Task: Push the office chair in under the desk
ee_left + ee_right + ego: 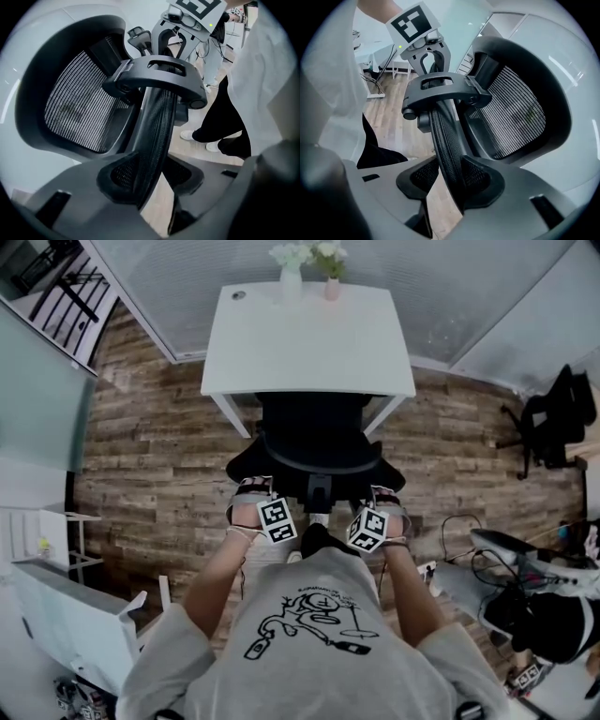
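Both grippers (251,489) (386,494) w/ chair back (319,448) btwn

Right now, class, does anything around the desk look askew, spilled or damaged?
Nothing stands out: the office chair sits centred and pushed in at the desk, and the white vase and pink vase stand upright.

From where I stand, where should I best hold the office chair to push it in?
Take the thin mesh strip at the top of the chair, the left claw and right claw at its two ends, coming from behind and above. Edge-on it is narrow enough to fit between the jaws, and the desk lies straight ahead.
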Available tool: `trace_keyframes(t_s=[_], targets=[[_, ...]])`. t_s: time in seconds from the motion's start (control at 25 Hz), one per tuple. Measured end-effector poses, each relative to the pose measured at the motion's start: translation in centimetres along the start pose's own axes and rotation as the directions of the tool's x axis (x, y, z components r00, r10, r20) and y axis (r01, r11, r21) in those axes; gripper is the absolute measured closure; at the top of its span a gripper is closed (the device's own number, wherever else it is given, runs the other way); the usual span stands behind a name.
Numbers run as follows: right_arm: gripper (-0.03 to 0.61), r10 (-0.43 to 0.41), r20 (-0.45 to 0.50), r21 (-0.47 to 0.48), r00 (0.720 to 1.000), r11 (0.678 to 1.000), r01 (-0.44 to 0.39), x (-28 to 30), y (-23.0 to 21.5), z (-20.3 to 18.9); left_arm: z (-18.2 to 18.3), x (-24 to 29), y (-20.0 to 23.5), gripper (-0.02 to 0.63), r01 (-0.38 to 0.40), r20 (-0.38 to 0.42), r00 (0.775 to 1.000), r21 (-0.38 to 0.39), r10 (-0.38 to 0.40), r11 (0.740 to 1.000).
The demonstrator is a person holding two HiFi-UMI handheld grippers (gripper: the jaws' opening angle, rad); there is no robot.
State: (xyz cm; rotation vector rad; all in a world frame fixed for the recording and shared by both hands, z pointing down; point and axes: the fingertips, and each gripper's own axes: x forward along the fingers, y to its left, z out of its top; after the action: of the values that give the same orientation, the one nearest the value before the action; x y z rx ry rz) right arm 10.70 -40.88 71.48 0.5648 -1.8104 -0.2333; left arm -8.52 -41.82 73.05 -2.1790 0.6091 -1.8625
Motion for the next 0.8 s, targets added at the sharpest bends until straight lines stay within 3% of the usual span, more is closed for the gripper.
trace_keyframes(t_s=[0.24, 0.44, 0.56, 0.68, 0.8], targets=[[0.396, 0.046, 0.032, 0.098, 0.998, 0.994, -0.049, -1.4, 0.0, 0.5, 0.1, -1.9, -0.1, 0.454, 0.004, 0.029, 1.000, -0.063, -0.003, 0.998], [0.423, 0.027, 0.144, 0.194, 0.989, 0.979, -0.055, -4.1, -0.3, 1.7, 0.2, -4.2, 0.0, 0.461, 0.026, 0.110, 0.994, -0.201, -0.004, 0.979], [0.446, -0.003, 0.210, 0.266, 0.978, 0.962, -0.055, -5.8, -1.0, 3.1, 0.6, -6.0, 0.5, 0.510, 0.015, 0.166, 0.986, -0.269, 0.031, 0.963], [0.474, -0.042, 0.285, 0.366, 0.958, 0.928, -0.068, -7.4, -1.7, 4.7, 2.0, -8.4, 1.2, 0.549, 0.024, 0.258, 0.963, -0.365, 0.076, 0.931], [0.501, -0.086, 0.380, 0.473, 0.921, 0.874, -0.113, -9.4, -2.6, 6.9, 3.9, -11.2, 2.4, 0.593, 0.085, 0.386, 0.913, -0.496, 0.131, 0.864]])
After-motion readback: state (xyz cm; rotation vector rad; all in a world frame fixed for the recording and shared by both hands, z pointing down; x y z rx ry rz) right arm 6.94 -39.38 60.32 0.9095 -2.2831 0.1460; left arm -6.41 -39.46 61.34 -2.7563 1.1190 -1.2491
